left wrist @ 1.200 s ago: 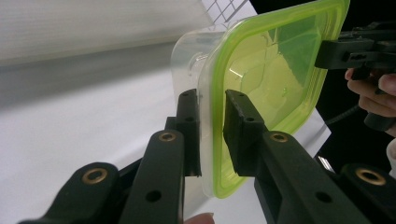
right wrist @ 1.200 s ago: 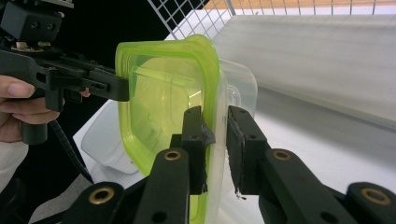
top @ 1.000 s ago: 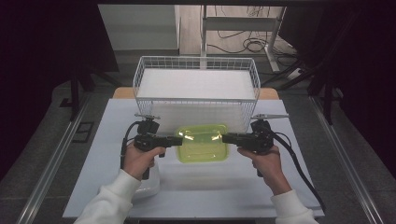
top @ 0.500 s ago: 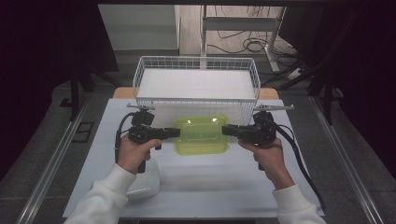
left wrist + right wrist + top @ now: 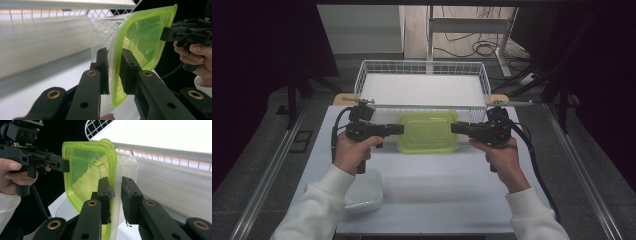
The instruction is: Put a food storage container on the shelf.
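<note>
2 tools (image 5: 401, 129) (image 5: 454, 128) grip 1 green-lidded container (image 5: 428, 132); 1 wire basket (image 5: 422, 70) behind.

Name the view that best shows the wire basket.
The high view: the whole basket shows, beyond the green-lidded container that both grippers hold. The left gripper view and right gripper view catch only stretches of its mesh wall and rim.

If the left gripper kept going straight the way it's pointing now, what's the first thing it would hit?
The left gripper points across the table and is shut on the rim of the green-lidded container, so it is already in contact. Pushed on, it would likely drive that container toward the right gripper clamped on the opposite rim.
</note>
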{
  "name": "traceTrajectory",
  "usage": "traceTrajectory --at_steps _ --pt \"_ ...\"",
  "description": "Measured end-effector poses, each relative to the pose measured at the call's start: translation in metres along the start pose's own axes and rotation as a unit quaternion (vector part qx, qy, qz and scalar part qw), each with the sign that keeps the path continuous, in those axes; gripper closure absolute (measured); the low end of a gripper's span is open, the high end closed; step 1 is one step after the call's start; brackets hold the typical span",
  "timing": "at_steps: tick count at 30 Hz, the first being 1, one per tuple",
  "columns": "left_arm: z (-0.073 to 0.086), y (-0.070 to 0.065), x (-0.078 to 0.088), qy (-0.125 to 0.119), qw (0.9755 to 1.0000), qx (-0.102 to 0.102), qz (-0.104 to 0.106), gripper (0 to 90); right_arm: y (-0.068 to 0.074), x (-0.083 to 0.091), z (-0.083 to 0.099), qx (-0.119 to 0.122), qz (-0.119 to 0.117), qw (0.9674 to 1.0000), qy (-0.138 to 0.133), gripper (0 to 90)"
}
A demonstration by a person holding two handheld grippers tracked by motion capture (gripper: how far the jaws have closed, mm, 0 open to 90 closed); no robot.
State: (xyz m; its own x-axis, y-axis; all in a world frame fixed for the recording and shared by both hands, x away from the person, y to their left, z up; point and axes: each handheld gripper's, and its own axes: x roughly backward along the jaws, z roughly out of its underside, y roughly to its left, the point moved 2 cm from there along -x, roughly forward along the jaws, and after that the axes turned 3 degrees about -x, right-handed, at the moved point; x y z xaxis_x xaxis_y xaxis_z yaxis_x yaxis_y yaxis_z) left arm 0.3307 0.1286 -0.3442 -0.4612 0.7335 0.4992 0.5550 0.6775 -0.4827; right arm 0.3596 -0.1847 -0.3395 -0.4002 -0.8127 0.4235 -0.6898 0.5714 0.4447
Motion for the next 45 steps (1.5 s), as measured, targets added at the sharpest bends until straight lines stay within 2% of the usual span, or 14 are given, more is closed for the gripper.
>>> traceTrajectory --at_steps 15,20,26,32,45 --pt "-0.028 0.002 -0.009 0.006 1.0 -0.006 0.0 79.1 -0.006 0.005 -0.022 0.005 0.011 0.9999 -0.011 77.1" --pt "-0.039 0.005 -0.012 0.008 0.9999 -0.01 -0.002 79.1 -0.012 0.003 -0.031 0.004 0.013 0.9998 -0.015 77.1" --pt "-0.051 0.01 -0.017 0.009 0.9999 -0.006 0.001 79.3 -0.019 0.0 -0.04 -0.002 0.019 0.9996 -0.018 77.5" --pt "-0.063 0.015 -0.015 0.007 0.9999 -0.007 0.006 79.4 -0.024 -0.002 -0.048 -0.004 0.01 0.9996 -0.025 77.4" --pt "-0.083 0.022 -0.013 0.003 0.9999 -0.012 0.0 79.4 -0.03 -0.011 -0.064 -0.003 0.001 0.9994 -0.035 77.4"
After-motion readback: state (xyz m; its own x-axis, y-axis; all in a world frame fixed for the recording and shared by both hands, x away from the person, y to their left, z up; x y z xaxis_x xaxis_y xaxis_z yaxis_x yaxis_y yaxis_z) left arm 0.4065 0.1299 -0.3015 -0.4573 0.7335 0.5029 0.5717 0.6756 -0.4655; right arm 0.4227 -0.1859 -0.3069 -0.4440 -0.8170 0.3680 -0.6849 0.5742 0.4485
